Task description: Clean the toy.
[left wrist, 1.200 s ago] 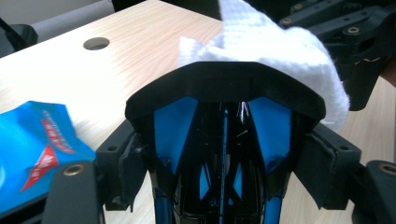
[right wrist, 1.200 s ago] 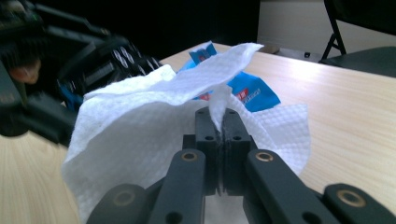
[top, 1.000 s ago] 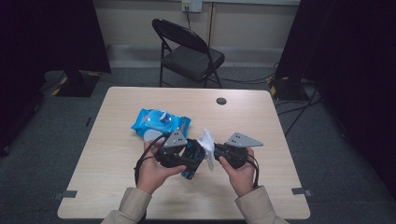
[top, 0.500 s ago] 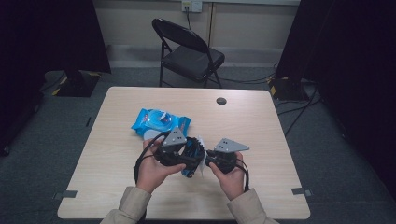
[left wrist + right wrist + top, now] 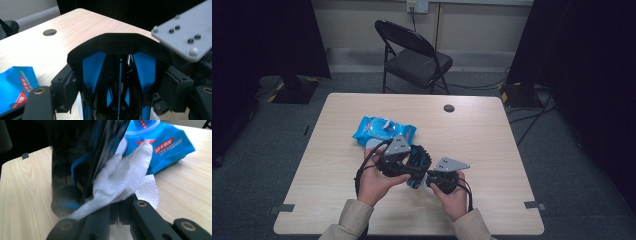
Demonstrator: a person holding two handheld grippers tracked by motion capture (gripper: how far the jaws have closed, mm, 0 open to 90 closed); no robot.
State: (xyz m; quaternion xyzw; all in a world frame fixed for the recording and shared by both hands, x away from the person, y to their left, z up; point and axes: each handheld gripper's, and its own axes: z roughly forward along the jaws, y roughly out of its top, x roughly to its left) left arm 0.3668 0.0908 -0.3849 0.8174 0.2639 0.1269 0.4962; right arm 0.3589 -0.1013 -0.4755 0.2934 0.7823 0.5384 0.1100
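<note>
My left gripper is shut on a glossy black-and-blue object, which is clamped between its two pads above the table. From the high view, the left gripper and the object are at the table's middle front. My right gripper is shut on a crumpled white wipe that presses against the object's dark side. From above, the right gripper sits just right of the object, near the person's side.
A blue pack of wipes lies on the table just behind the left hand, and is also in the right gripper view as the pack. A cable hole is near the far edge. A black folding chair stands beyond the table.
The right gripper with the wipe has moved down and toward the person along the object's side. The left hand and the object have stayed put.
</note>
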